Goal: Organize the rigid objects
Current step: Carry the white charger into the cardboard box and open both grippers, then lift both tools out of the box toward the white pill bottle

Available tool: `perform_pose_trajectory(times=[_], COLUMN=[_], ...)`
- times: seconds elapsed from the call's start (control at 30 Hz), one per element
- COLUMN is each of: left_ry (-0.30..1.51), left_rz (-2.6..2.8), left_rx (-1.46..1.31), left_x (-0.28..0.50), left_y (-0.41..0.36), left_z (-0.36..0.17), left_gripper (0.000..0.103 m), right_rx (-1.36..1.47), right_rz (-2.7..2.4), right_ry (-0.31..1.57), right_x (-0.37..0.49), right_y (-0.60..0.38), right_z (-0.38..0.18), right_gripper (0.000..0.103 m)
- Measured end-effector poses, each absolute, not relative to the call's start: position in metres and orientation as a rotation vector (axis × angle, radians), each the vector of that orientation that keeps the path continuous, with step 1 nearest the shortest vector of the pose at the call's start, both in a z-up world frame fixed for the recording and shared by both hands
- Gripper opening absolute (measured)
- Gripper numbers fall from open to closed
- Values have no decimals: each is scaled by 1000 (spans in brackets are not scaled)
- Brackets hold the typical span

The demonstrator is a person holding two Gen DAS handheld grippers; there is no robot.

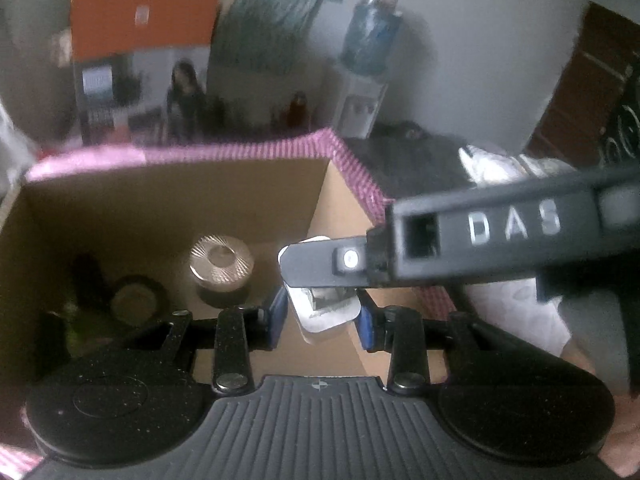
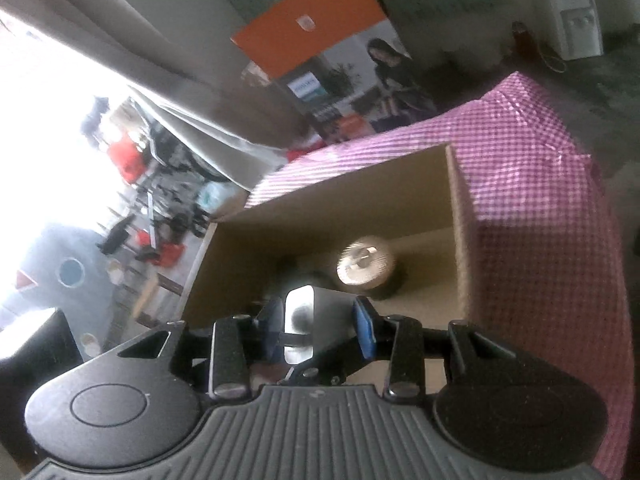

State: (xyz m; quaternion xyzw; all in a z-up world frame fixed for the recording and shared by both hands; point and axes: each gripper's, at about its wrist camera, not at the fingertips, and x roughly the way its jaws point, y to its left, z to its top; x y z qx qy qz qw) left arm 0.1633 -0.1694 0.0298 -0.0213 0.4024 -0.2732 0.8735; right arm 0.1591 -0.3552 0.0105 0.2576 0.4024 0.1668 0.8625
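Observation:
An open cardboard box (image 1: 160, 200) stands below both grippers, its wall (image 2: 340, 200) also in the right wrist view. Inside it are a jar with a ribbed copper lid (image 1: 222, 260) (image 2: 366, 264) and some dark round items (image 1: 132, 300). Over the box, my left gripper (image 1: 322, 318) is shut on a small white-and-silver pack (image 1: 324, 308). The housing of my right gripper (image 1: 512, 228) reaches in from the right, and one of its fingers (image 1: 316, 266) crosses the pack's top. My right gripper (image 2: 318, 322) is shut on a black block with a shiny silver face (image 2: 300, 316).
A pink checked cloth (image 1: 240, 148) (image 2: 520, 160) covers the surface around the box. Behind it stand an orange printed carton (image 1: 144, 60) (image 2: 320, 28) and a water dispenser (image 1: 368, 80) (image 2: 572, 28). A bright opening (image 2: 60, 140) lies left; a person's hand (image 1: 624, 452) shows at the corner.

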Motion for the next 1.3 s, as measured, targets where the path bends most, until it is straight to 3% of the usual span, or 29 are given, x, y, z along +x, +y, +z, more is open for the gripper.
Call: perform_pose_trajectory(times=[0.4,0.77,1.3], left_ry=[959,932,737], left_rz=[-556,-544,-553], left_rx=[-110,-65,-2], left_x=[220,223,130], left_y=[-189,-198,-149], left_z=[12,14,61], left_gripper=[31,33,88], right_rx=[430,418,498], right_rz=[328,332,365], right_ry=[920,902,761], right_x=[219,230,157], right_y=[-365,-370,-378], right_z=[-8,-9,38], right_gripper=[41,41,40])
